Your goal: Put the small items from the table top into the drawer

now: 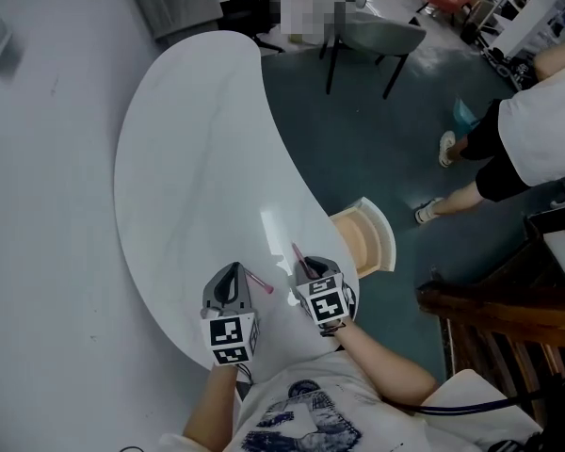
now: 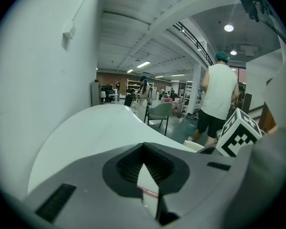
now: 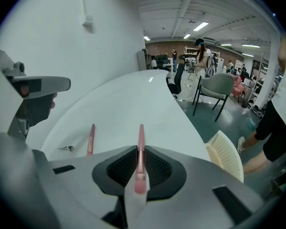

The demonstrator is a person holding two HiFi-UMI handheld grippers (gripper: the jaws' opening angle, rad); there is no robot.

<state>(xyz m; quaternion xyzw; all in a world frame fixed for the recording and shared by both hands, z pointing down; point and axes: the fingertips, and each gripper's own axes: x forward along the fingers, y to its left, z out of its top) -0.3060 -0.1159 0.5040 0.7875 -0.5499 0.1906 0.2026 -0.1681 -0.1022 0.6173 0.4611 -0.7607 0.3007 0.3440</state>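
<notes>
Right gripper point(image 3: 140, 156): closed on a pink pen point(image 3: 141, 136), pinched near its rear end, with most of the shaft sticking out ahead over the desk point(image 3: 128, 99).

Left gripper point(image 2: 145, 162): jaws a narrow slit apart and holding nothing.

A second pink pen point(image 3: 90, 138) and a small metal piece point(image 3: 66, 148) lie loose on the desk nearby.

The drawer point(image 3: 226, 159) stands open at the desk's right edge.

Risks as we judge them:
- With so short a hold, the pen may pivot or slip on the way.
- Its long front end may catch the drawer's rim and drop to the floor.
- A careless left gripper may set the loose pen rolling.
</notes>
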